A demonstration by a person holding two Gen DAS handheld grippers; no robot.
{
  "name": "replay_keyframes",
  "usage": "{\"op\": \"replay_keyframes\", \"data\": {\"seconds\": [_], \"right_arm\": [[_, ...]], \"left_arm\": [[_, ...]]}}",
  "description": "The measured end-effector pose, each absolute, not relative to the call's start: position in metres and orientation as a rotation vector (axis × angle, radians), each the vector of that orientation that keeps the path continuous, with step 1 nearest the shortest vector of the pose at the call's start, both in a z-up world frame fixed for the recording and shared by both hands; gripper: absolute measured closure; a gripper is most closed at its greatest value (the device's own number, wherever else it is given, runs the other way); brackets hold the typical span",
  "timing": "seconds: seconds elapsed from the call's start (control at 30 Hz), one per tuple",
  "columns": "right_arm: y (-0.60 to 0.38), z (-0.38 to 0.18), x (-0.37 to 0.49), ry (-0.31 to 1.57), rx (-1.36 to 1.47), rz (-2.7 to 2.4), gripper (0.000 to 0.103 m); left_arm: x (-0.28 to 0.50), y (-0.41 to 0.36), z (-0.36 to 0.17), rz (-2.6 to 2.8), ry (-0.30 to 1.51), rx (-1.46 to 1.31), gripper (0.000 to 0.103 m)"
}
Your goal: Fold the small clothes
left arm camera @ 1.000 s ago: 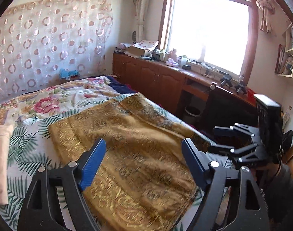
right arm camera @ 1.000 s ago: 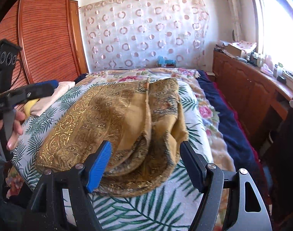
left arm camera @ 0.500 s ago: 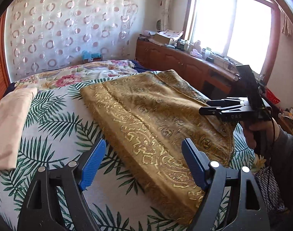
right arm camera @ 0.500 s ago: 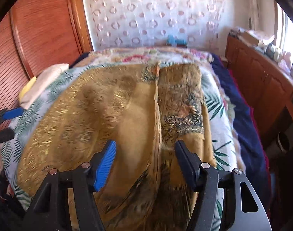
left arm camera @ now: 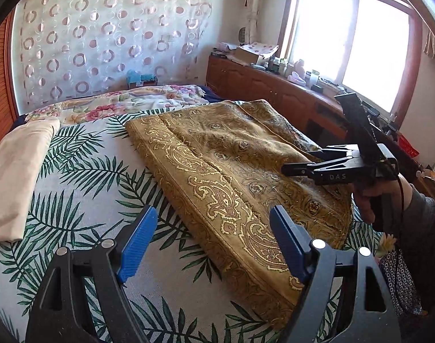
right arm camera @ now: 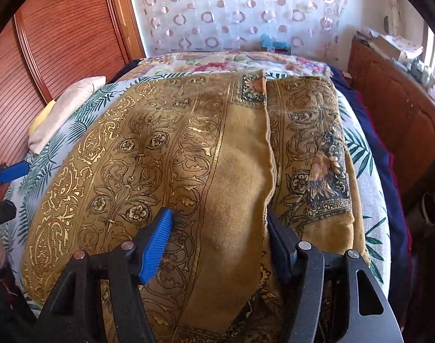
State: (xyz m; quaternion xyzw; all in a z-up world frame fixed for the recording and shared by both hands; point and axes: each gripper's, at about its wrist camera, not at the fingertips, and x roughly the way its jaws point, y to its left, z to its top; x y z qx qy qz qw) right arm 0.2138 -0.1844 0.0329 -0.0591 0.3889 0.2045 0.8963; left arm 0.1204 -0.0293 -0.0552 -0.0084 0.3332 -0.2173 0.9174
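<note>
A gold patterned garment [left arm camera: 231, 168] lies folded over on the palm-leaf bedsheet [left arm camera: 83, 177]; it fills the right wrist view [right arm camera: 166, 157]. My left gripper [left arm camera: 213, 237] is open and empty, hovering over the garment's near left edge. My right gripper [right arm camera: 220, 228] is open, its fingers low over the garment's top layer, whose free edge runs close to the right finger [right arm camera: 280, 240]. The right gripper also shows in the left wrist view [left arm camera: 300, 165], above the garment's right side.
A folded beige cloth [left arm camera: 14, 168] lies at the bed's left side. A floral blanket [left arm camera: 126, 100] covers the far end. A wooden cabinet [left arm camera: 268, 88] with clutter runs along the window at right. A wooden wardrobe [right arm camera: 60, 37] stands at left.
Both grippers have come closer to the garment. The right gripper has dropped low onto its top layer; the left view has swung left onto the near left edge.
</note>
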Motion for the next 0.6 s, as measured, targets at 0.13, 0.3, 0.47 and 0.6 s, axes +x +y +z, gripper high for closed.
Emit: {"op": "replay_keyframes", "data": {"seconds": [0.13,0.3,0.47,0.6], "right_arm": [[-0.178,0.038,0.208,0.749,-0.143,0.421,0.088],[-0.171,0.055,0.183,0.594,-0.201,0.399,0.093],[-0.176,0.072,0.16,0.493,-0.3,0.272,0.094],[-0.203,0.07,0.159,0.517,-0.268,0.217,0.093]], "left_arm": [[0.12,-0.03,-0.056,-0.448,0.686,-0.017,0.022],[0.12,-0.033,-0.057,-0.449,0.691,-0.011,0.022],[0.118,-0.037,-0.059,-0.456,0.695,0.0,0.022],[0.119,-0.039,-0.06,-0.462,0.699,-0.005,0.022]]}}
